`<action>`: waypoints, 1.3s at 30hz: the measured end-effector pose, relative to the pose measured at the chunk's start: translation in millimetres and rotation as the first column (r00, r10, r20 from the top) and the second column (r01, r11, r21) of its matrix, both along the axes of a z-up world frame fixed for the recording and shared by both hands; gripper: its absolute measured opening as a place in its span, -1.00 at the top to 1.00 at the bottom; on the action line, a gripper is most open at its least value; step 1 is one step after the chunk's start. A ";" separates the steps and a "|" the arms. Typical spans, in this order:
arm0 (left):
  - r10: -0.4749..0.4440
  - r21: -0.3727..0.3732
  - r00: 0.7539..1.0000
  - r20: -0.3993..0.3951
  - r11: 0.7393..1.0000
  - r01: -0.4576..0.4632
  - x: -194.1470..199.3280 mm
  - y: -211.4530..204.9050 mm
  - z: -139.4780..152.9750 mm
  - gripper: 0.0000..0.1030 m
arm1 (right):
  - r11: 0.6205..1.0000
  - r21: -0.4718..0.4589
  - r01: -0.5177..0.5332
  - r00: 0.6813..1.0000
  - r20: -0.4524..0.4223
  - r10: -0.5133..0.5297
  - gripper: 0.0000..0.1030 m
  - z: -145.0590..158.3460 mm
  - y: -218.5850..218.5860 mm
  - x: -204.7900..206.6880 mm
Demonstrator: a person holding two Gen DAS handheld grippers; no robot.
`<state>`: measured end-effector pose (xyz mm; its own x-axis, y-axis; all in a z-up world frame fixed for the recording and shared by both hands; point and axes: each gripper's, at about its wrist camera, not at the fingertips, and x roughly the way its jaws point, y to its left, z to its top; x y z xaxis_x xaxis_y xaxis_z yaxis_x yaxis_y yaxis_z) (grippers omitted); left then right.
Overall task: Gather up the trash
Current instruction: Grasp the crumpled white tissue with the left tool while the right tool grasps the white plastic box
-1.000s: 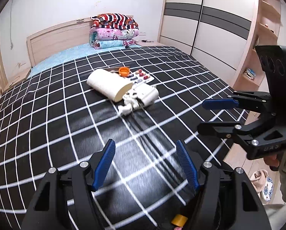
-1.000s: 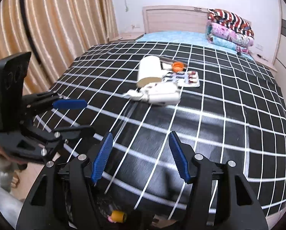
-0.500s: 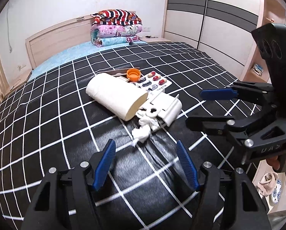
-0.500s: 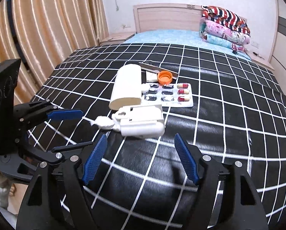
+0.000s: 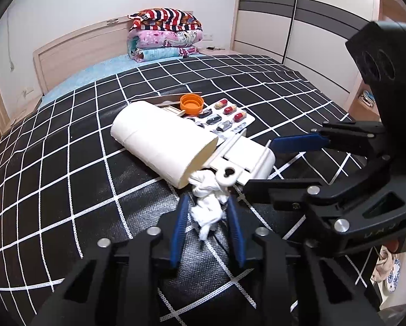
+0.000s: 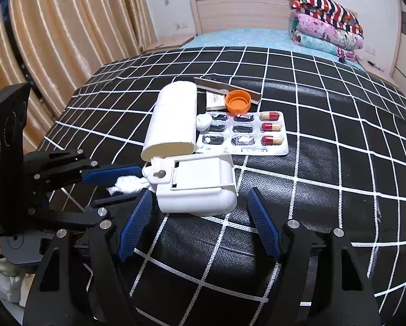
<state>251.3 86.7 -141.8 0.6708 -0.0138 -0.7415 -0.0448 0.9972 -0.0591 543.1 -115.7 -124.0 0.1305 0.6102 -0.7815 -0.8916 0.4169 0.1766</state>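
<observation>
We are closing the left hand-held gripper (image 5: 207, 214) around the crumpled white tissue (image 5: 207, 212), which a second ago lay well ahead of wide-spread jaws; now its blue pads (image 5: 179, 228) are narrowing in on either side of the wad, though we cannot tell whether they are pressing it yet. Our right hand-held gripper (image 6: 200, 217) is hanging released, its jaws standing wide just short of the white plastic case (image 6: 197, 187), nothing between them. Both have come much nearer the pile on the bed (image 5: 67, 163). The tissue is lying against the paper roll (image 5: 162, 146), with the blister pack (image 6: 246, 133) and orange cap (image 6: 237, 102) beyond. We judge the first pick is starting.
</observation>
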 end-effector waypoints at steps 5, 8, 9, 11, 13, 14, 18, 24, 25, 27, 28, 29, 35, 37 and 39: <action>-0.005 0.002 1.000 -0.003 1.000 0.005 -2.3 0.3 0.8 0.81 | 1.000 -0.007 0.009 1.000 0.018 -0.009 -0.23 -0.4 2.6 -3.2; -0.006 -0.002 1.000 0.005 1.000 0.006 -9.2 -0.8 3.2 0.83 | 1.000 -0.004 0.004 1.000 0.012 -0.004 -0.22 0.4 0.2 -2.9; -0.009 -0.003 1.000 0.010 1.000 0.009 -12.2 -2.1 4.2 0.83 | 1.000 -0.004 0.004 1.000 0.014 -0.004 -0.22 0.8 -0.6 -2.8; -0.011 0.000 1.000 0.016 1.000 0.011 -16.9 -4.3 6.2 0.83 | 1.000 0.005 0.010 1.000 0.013 -0.010 -0.22 2.9 -3.8 -3.0; -0.015 0.001 1.000 0.026 1.000 0.015 -23.2 -6.8 9.4 0.83 | 1.000 0.015 0.015 1.000 0.013 -0.015 -0.22 6.2 -8.1 -3.9; -0.018 0.000 0.999 0.031 1.000 0.018 -26.5 -7.9 11.2 0.83 | 1.000 0.018 0.016 1.000 0.014 -0.016 -0.22 7.7 -9.5 -4.4; -0.026 0.008 0.998 0.059 1.000 0.026 -41.9 -14.9 21.7 0.83 | 0.999 0.035 0.023 0.999 0.031 -0.024 -0.21 17.0 -20.0 -9.7; -0.045 0.020 0.994 0.098 0.999 0.043 -67.9 -29.2 37.1 0.83 | 0.998 0.064 0.026 0.998 0.053 -0.029 -0.21 30.4 -40.3 -24.4; -0.048 0.022 0.994 0.102 0.999 0.046 -71.9 -32.1 39.3 0.83 | 0.997 0.067 0.026 0.998 0.055 -0.029 -0.20 31.8 -42.4 -26.9; -0.056 0.021 0.992 0.112 0.998 0.053 -81.4 -38.2 43.9 0.83 | 0.997 0.075 0.024 0.997 0.065 -0.028 -0.20 35.8 -48.8 -33.2; -0.059 0.023 0.991 0.119 0.998 0.057 -85.8 -40.8 46.0 0.83 | 0.997 0.081 0.020 0.997 0.074 -0.026 -0.20 39.3 -53.2 -38.0; -0.066 0.026 0.990 0.127 0.998 0.063 -92.1 -45.3 49.3 0.83 | 0.996 0.085 0.017 0.997 0.079 -0.024 -0.20 41.4 -56.3 -41.3; -0.108 0.040 0.982 0.153 0.994 0.103 -121.1 -68.3 59.6 0.83 | 0.994 0.107 -0.018 0.994 0.110 0.006 -0.20 55.9 -81.5 -69.8; -0.120 0.041 0.980 0.158 0.993 0.115 -130.1 -74.5 61.0 0.82 | 0.993 0.111 -0.032 0.993 0.119 0.018 -0.20 58.4 -88.8 -79.6; -0.133 0.037 0.978 0.163 0.991 0.129 -140.7 -81.1 61.4 0.82 | 0.993 0.113 -0.045 0.991 0.127 0.030 -0.20 60.0 -94.8 -88.1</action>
